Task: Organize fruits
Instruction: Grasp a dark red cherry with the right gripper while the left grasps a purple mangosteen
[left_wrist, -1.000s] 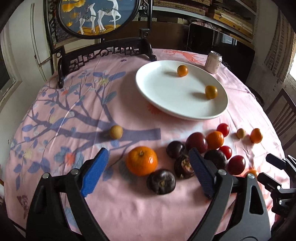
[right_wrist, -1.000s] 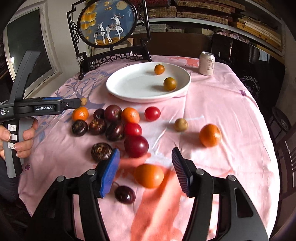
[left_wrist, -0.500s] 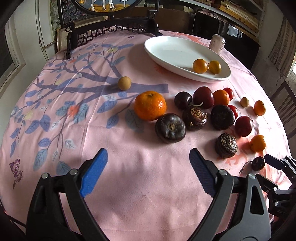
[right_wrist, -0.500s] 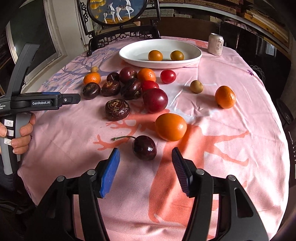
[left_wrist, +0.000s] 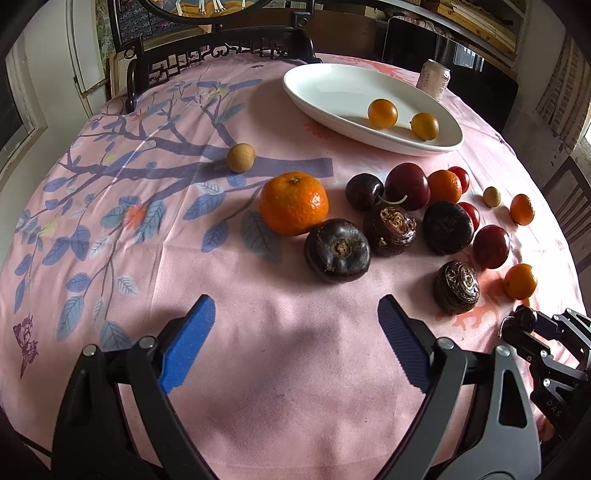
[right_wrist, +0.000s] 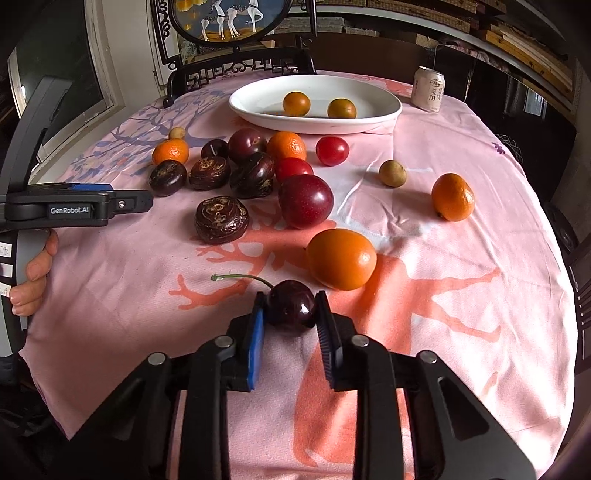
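Right wrist: right gripper (right_wrist: 290, 320) jaws clamp cherry (right_wrist: 291, 307); left gripper (left_wrist: 293, 345) spread.

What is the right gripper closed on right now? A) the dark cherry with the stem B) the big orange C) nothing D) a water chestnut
A: in the right wrist view the right gripper has both pads against the dark cherry, with its stem trailing left over the tablecloth.

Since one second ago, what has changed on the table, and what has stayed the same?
The right gripper pulled back from the orange fruit toward the near table edge and closed on the dark cherry. The left gripper also drew back from the large mandarin, remaining open and empty. The white plate still holds its two small fruits; the rest is unmoved.
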